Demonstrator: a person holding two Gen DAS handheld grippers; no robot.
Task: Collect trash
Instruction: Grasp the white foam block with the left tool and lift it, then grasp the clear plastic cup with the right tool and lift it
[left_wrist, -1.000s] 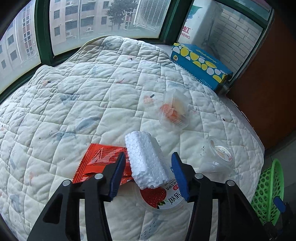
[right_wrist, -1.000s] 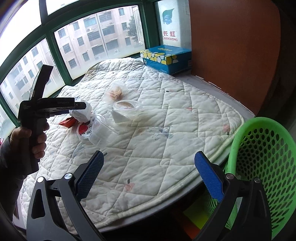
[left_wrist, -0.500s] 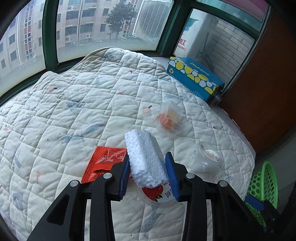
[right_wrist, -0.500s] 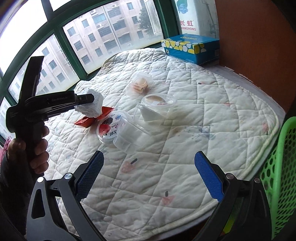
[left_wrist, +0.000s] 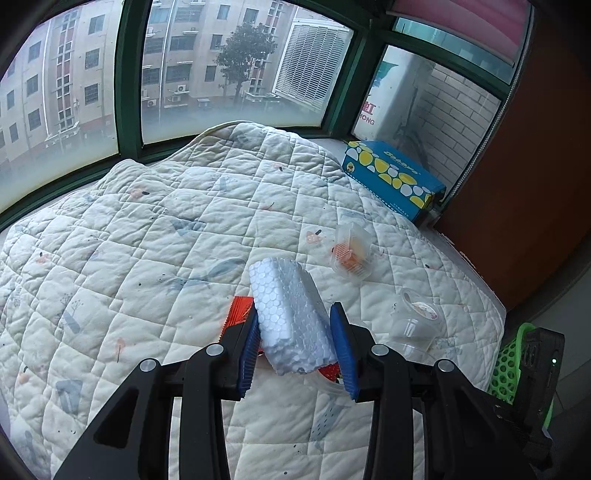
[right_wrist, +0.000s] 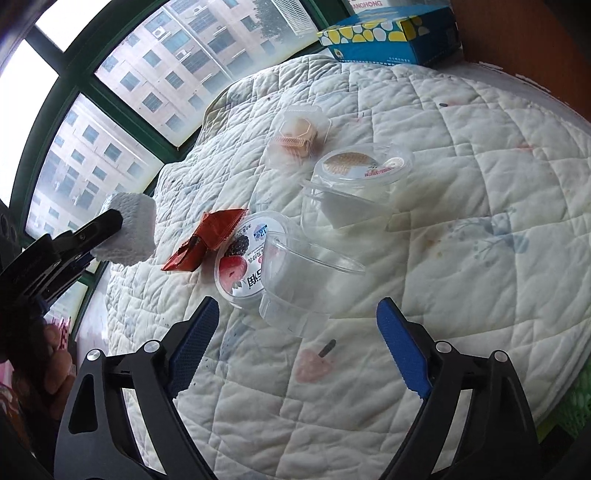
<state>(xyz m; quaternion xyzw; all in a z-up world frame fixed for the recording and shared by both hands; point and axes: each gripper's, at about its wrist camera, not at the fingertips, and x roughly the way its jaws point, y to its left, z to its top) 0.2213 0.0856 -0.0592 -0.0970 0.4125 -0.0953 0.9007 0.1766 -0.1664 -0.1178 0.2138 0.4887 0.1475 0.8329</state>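
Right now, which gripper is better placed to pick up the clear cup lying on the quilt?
Right. The right gripper is empty, jaws open just short of the clear cup; the left gripper already holds the foam block.

A lived-in room of a flat, well above street level. Ahead of the jaws a white quilted cover (left_wrist: 155, 229) with small printed figures spreads under a curved bay window with green frames (left_wrist: 129, 74), through which apartment blocks (left_wrist: 74, 74) and a tree show. A blue spotted tissue box (left_wrist: 391, 177) sits at the far side by a brown wooden panel (left_wrist: 524, 184).
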